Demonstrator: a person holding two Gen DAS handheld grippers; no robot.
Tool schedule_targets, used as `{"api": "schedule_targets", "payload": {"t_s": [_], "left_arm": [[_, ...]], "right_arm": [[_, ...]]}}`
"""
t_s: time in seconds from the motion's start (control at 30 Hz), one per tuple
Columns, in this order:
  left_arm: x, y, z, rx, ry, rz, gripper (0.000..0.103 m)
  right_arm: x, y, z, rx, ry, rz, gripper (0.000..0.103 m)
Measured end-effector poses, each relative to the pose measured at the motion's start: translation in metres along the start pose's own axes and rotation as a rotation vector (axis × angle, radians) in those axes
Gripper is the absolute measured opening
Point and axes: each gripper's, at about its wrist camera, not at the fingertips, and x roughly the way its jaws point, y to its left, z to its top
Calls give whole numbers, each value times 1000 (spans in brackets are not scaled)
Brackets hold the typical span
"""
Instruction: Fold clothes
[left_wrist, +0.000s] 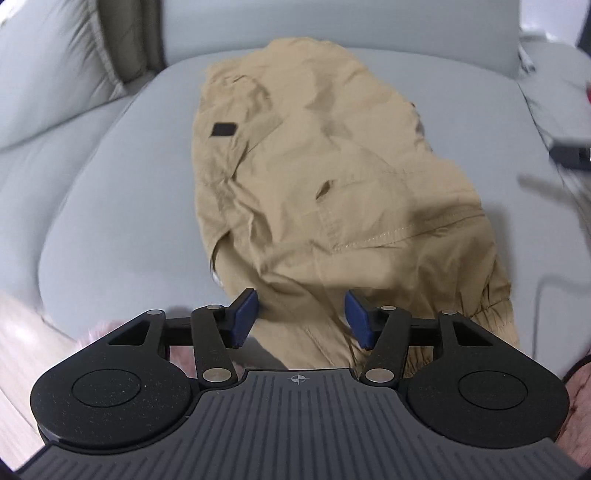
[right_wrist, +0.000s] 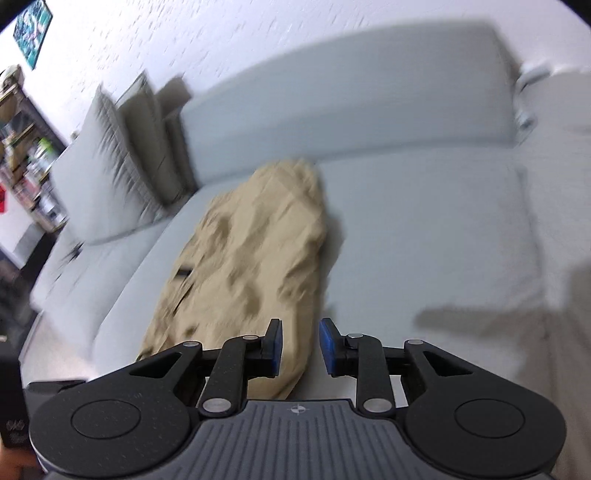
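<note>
Tan trousers (left_wrist: 325, 177) are spread lengthwise on the grey sofa seat (left_wrist: 110, 221), with bare cushion left on both sides. The left gripper (left_wrist: 301, 317) and right gripper (right_wrist: 301, 347) are held apart over the near hem, nothing clamped.

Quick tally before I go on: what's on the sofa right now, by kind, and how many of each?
Tan garment: 1, lying crumpled on the seat of the grey sofa
Grey cushions: at least 2, propped at the sofa's far-left corner; blur hides any more
Dark item at the right edge: 1, too blurred to name
Total: 4 things at least
</note>
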Motion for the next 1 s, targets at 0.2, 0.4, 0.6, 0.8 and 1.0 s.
{"api": "schedule_targets", "payload": {"t_s": [0.2,0.4,0.6,0.8,1.0], "left_arm": [[8,-25,-9,85,-1,-42,17],[27,-41,-18,200,151,-49,0],[-3,-16,-8,33,81,-143,21],[-30,-27,13,-26,-69,-107,41],[-24,-57,33,21,-53,-64,43]], "right_arm": [[59,25,-24,-49,172,-89,29],[59,45,-42,-230,247,-157,13],[4,29,-26,-164,118,-55,35],[-65,-25,-11,-98,-167,-23,52],[-131,-117,-6,35,-413,44,68]]}}
